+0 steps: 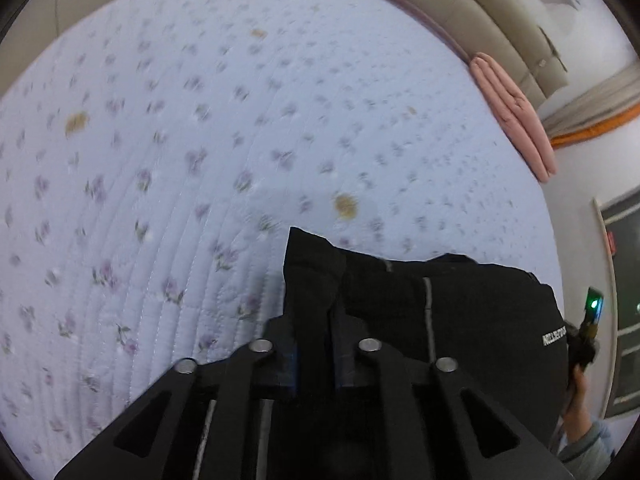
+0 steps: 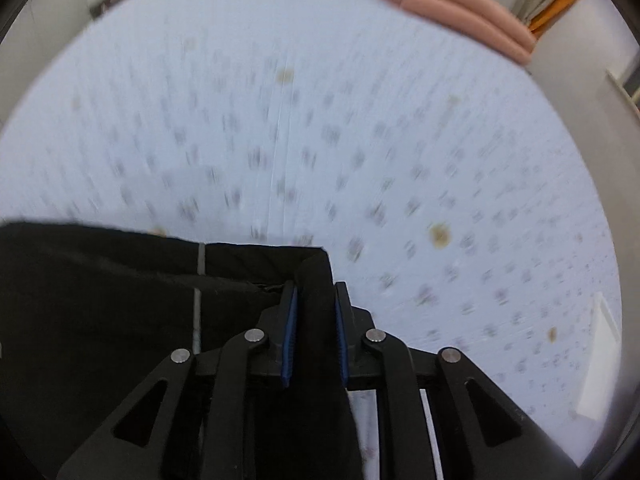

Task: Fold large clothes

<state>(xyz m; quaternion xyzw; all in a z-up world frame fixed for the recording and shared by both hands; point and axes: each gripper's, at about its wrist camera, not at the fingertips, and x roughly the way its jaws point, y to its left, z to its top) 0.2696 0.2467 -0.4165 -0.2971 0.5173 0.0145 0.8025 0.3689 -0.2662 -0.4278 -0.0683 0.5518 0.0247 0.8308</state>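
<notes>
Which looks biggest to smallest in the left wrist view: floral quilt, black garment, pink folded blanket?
1. floral quilt, fills most of the frame.
2. black garment, pinched in the left claw; nearness to the lens inflates it.
3. pink folded blanket, small at the quilt's far edge; distance shrinks it.

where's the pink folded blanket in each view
Left wrist: the pink folded blanket lies at the upper right, on the bed's far edge.
Right wrist: it runs along the top right.
Shared landmark: the black garment, gripped by both tongs at the bottom of each view.
</notes>
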